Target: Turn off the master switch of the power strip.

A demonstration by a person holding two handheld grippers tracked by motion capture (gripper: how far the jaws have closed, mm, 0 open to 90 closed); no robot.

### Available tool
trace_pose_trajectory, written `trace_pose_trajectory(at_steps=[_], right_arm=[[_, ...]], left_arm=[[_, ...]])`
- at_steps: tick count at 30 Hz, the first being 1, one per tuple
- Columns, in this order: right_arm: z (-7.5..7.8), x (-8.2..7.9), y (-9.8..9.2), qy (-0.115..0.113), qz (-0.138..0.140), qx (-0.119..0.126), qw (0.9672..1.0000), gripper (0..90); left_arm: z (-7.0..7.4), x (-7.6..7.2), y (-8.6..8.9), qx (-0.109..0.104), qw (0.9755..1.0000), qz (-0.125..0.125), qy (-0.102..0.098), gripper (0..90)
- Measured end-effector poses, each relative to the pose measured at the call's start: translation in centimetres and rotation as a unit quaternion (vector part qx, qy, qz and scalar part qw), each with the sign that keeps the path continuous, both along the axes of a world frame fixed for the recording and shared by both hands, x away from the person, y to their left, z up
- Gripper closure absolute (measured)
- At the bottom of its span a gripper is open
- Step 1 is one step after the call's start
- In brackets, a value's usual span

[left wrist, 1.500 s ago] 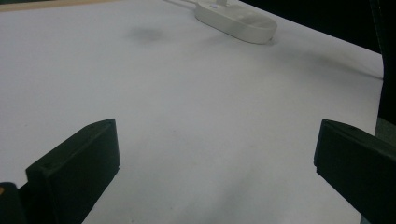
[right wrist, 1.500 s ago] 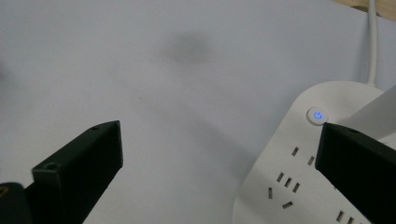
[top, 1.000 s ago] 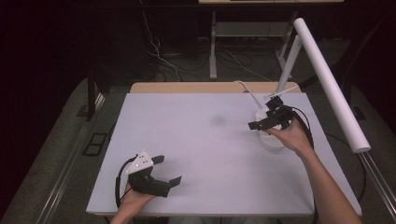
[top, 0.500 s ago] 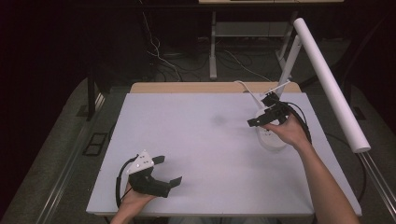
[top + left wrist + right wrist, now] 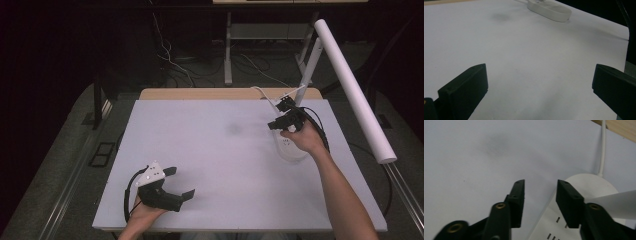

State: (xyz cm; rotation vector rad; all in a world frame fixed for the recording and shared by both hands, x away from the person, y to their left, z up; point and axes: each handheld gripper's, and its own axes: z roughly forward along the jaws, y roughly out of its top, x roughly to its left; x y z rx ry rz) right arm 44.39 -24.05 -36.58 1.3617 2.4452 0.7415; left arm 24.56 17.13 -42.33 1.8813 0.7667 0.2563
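- Power strip [image 5: 290, 146], white, lies right of centre in high view on the table [image 5: 225, 165]; its cord [image 5: 263, 94] runs toward upper edge.
- Right gripper [image 5: 280, 117] held above strip's far end; jaws apart w/ moderate gap, nothing between; in right gripper view strip [image 5: 574, 220] sits lower right.
- Left gripper [image 5: 180, 182] at lower left, jaws wide apart, empty.
- White tube [image 5: 352, 87] slants along right side.
- Faint dark smudge [image 5: 233, 129] mid-table.

Power strip [image 5: 290, 147] partly hidden under right hand [image 5: 306, 137]; cut off by top edge in left gripper view, by bottom edge in right gripper view. Socket details too small to read.
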Motion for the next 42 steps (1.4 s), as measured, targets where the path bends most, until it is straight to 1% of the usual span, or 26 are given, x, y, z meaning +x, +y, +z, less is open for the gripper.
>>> trace_pose_trajectory(at_steps=[1, 2, 3, 5, 6, 8, 10, 13, 14, 15, 19, 20, 25, 26, 27, 28, 32, 33, 34, 36, 38, 42], right_arm=[[-0.1, 0.1, 0.1, -0.001, -0.002, -0.004, 1.0000, 63.3], [-0.1, 0.2, 0.3, 0.000, -0.006, -0.015, 0.9999, 70.2], [-0.1, 0.2, 0.3, 0.000, -0.006, -0.015, 0.9999, 70.2], [-0.2, 0.4, 0.6, -0.003, -0.002, -0.022, 0.9998, 77.1], [-0.2, 0.4, 0.7, -0.002, 0.000, -0.029, 0.9996, 80.1], [-0.2, 0.6, 0.9, -0.002, 0.003, -0.042, 0.9991, 84.4], [-0.2, 0.8, 1.1, -0.003, 0.000, -0.047, 0.9989, 88.7], [-0.4, 1.2, 1.1, -0.007, -0.004, -0.065, 0.9979, 89.3], [-0.5, 1.3, 1.0, -0.007, -0.006, -0.067, 0.9977, 89.3], [-0.5, 1.6, 0.9, -0.005, -0.013, -0.075, 0.9971, 89.3], [-0.6, 1.9, 0.8, -0.001, -0.021, -0.082, 0.9964, 89.4], [-0.6, 2.0, 0.7, -0.004, -0.020, -0.084, 0.9963, 89.4], [-1.0, 2.4, 0.7, 0.004, -0.031, -0.090, 0.9954, 89.3], [-1.1, 2.5, 0.7, 0.002, -0.030, -0.092, 0.9953, 89.4], [-1.2, 2.6, 0.7, 0.006, -0.035, -0.092, 0.9951, 89.3], [-1.3, 2.6, 0.7, 0.005, -0.034, -0.094, 0.9950, 89.4], [-1.7, 2.8, 0.8, 0.009, -0.045, -0.103, 0.9936, 89.3], [-1.8, 2.8, 0.9, 0.007, -0.044, -0.109, 0.9930, 89.3], [-1.8, 2.8, 0.9, 0.008, -0.043, -0.110, 0.9930, 89.3], [-2.1, 2.9, 1.1, 0.009, -0.045, -0.121, 0.9917, 89.4], [-2.2, 3.0, 1.1, 0.008, -0.044, -0.125, 0.9911, 89.4], [-2.6, 3.1, 1.3, 0.007, -0.048, -0.140, 0.9890, 89.4]], left_arm=[[0.0, 0.0, 0.0, -0.001, 1.0000, 0.000, 0.000, 0.0], [0.0, 0.0, -0.1, 0.000, 1.0000, 0.000, 0.000, 0.0], [0.0, 0.0, 0.0, 0.000, 1.0000, 0.000, -0.001, 0.0], [0.0, 0.0, 0.0, 0.000, 1.0000, 0.000, 0.000, 0.0], [0.0, 0.0, 0.0, 0.000, 1.0000, 0.000, 0.001, 0.0], [0.0, 0.0, -0.1, 0.000, 1.0000, -0.001, 0.000, 0.0], [0.0, 0.0, -0.2, 0.001, 1.0000, -0.003, 0.000, 0.0], [0.0, 0.0, -0.1, 0.001, 1.0000, -0.003, 0.000, 0.0], [0.0, 0.0, -0.1, 0.000, 1.0000, -0.003, 0.000, 0.0], [0.0, 0.0, -0.1, 0.001, 1.0000, -0.002, 0.000, 0.0], [0.0, 0.0, 0.0, 0.000, 1.0000, -0.002, 0.000, 0.0], [0.0, 0.0, 0.0, 0.000, 1.0000, -0.002, 0.000, 0.0], [0.0, 0.0, -0.1, 0.001, 1.0000, -0.003, 0.000, 0.0], [0.0, 0.0, 0.0, 0.000, 1.0000, -0.003, 0.000, 0.0], [0.0, 0.0, 0.0, 0.000, 1.0000, -0.003, 0.000, 0.0], [0.0, 0.0, 0.0, 0.000, 1.0000, -0.003, 0.000, 0.0], [0.0, 0.0, 0.0, 0.000, 1.0000, -0.004, 0.000, 0.0], [0.0, 0.0, 0.0, -0.001, 1.0000, -0.004, 0.000, 0.0], [0.0, 0.0, 0.0, -0.001, 1.0000, -0.004, 0.000, 0.0], [0.0, 0.0, 0.0, 0.000, 1.0000, -0.004, 0.000, 0.0], [0.1, 0.0, 0.0, 0.000, 1.0000, -0.004, -0.001, 0.0], [0.0, 0.0, 0.0, 0.000, 1.0000, -0.003, 0.000, 0.0]])
